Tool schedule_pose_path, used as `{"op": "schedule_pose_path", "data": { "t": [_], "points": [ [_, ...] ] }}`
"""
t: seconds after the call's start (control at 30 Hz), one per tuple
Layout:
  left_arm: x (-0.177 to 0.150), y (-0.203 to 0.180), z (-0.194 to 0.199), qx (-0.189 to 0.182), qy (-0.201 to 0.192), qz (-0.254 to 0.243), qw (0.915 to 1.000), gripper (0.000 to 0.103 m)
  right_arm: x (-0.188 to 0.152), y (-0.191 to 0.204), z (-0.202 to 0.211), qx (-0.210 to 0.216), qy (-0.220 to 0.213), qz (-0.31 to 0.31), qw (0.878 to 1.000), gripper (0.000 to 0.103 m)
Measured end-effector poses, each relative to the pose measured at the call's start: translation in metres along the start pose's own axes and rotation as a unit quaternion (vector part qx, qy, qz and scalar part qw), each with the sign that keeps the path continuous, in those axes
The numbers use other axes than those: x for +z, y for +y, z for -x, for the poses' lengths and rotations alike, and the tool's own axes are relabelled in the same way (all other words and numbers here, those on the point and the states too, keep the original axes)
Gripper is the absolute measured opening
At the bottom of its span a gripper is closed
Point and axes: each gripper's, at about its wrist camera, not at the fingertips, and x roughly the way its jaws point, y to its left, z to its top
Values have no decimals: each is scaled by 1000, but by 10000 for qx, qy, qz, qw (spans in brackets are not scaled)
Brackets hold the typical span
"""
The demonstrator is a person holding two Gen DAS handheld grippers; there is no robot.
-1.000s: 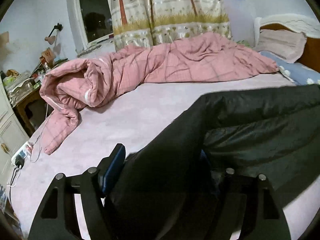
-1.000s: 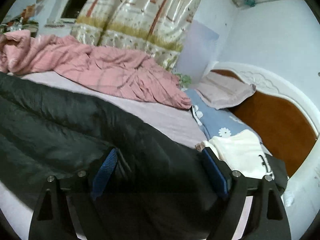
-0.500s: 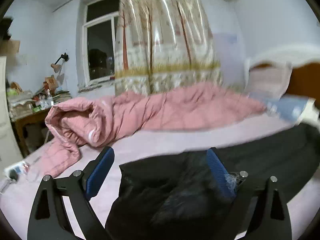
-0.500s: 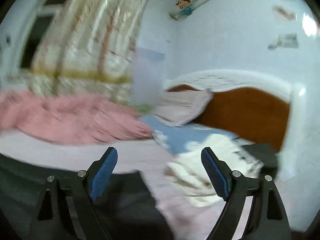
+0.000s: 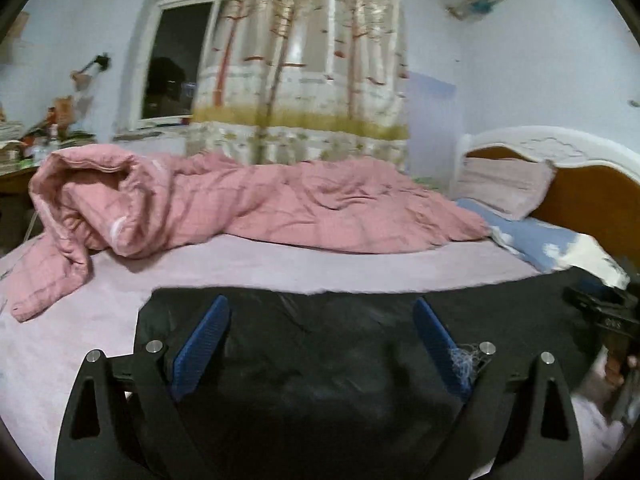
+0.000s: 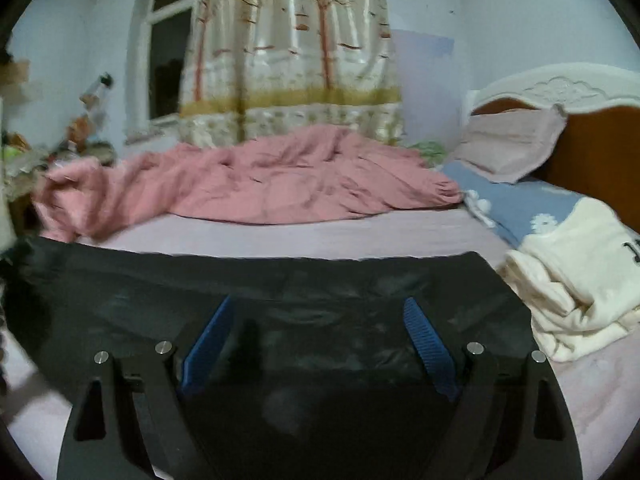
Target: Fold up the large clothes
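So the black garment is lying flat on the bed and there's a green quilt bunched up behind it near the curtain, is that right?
Not quite: the quilt is pink, not green, as the left wrist view shows clearly. The rest holds: the black garment lies flat on the bed, and the quilt is bunched up behind it near the curtain.

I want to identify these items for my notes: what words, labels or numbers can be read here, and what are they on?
No text reads clearly.
Dark marks on the cream garment: cut off at the picture's edge, unreadable.
Pale marks on the right gripper, seen from the left wrist: too blurred to read.
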Motion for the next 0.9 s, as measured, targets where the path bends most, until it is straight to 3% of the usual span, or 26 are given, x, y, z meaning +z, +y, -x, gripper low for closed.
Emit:
{"op": "schedule_pose_path", "data": {
  "t": [0.07, 0.3, 0.43, 0.6, 0.9],
  "points": [
    [-3, 2, -15, -85, 170, -9, 9998, 91, -2, 0, -14, -219, 4, -38, 9998, 88],
    [-20, 16, -78, 330, 1199, -428, 9913, 89, -2, 1, -75, -196, 723, -88, 9971, 88],
    [-33, 40, -99, 294, 1594, 136, 9867, 90, -7, -12, -101, 110, 1222, -368, 9918, 88],
    [-46, 48, -112, 335, 1807, 444, 9820, 96, -15, -25, -123, 577, 1510, -751, 9840, 90],
    [-50, 41, -122, 662, 2024, 207, 9768, 103, -19, -4, -132, 75, 1753, -227, 9842, 92]
  ]
}}
